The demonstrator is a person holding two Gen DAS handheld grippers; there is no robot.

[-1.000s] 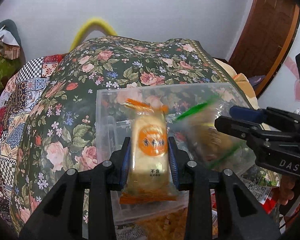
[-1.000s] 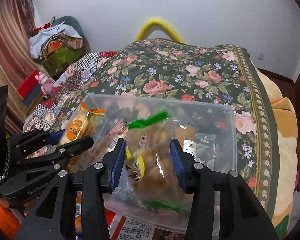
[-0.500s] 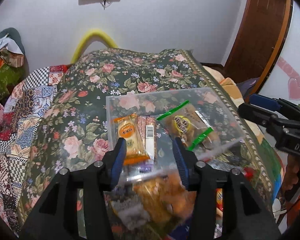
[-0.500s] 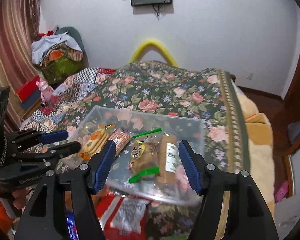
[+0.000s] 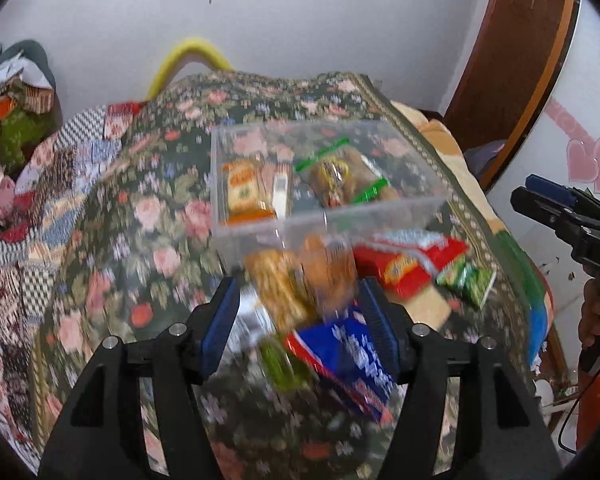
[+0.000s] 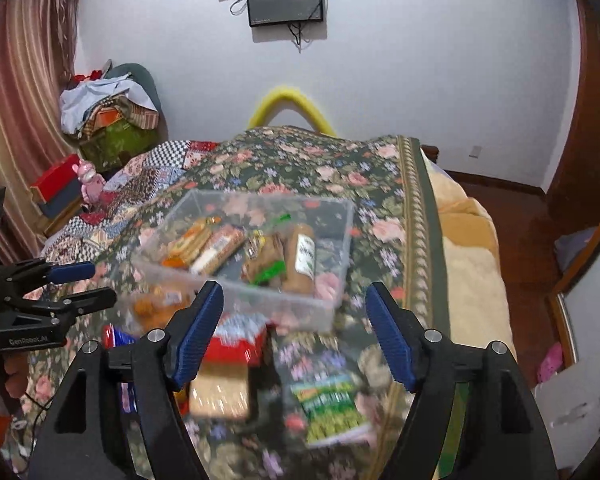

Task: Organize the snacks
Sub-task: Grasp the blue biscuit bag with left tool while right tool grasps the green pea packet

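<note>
Release is the change. Left wrist view: the left gripper (image 5: 300, 320), a second ago pinching the orange-labelled biscuit packet (image 5: 244, 192), now has empty fingers spreading; that packet lies in the clear plastic bin (image 5: 380, 210) at twelve o'clock. Right wrist view: the right gripper (image 6: 294, 334), fingers also spreading and empty, has dropped the green-sealed snack bag (image 6: 266, 258) there. Loose packets on the bed remain.

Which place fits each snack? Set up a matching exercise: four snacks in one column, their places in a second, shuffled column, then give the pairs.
Things
1. orange-labelled pack
2. green-sealed bag
3. red packet
4. blue packet

Places
A. on the bedspread, just outside the clear bin, on its near right
B. inside the bin, left side
C. on the bedspread, nearest the left gripper
D. inside the bin, right side

Pairs: 1-B, 2-D, 3-A, 4-C
</note>
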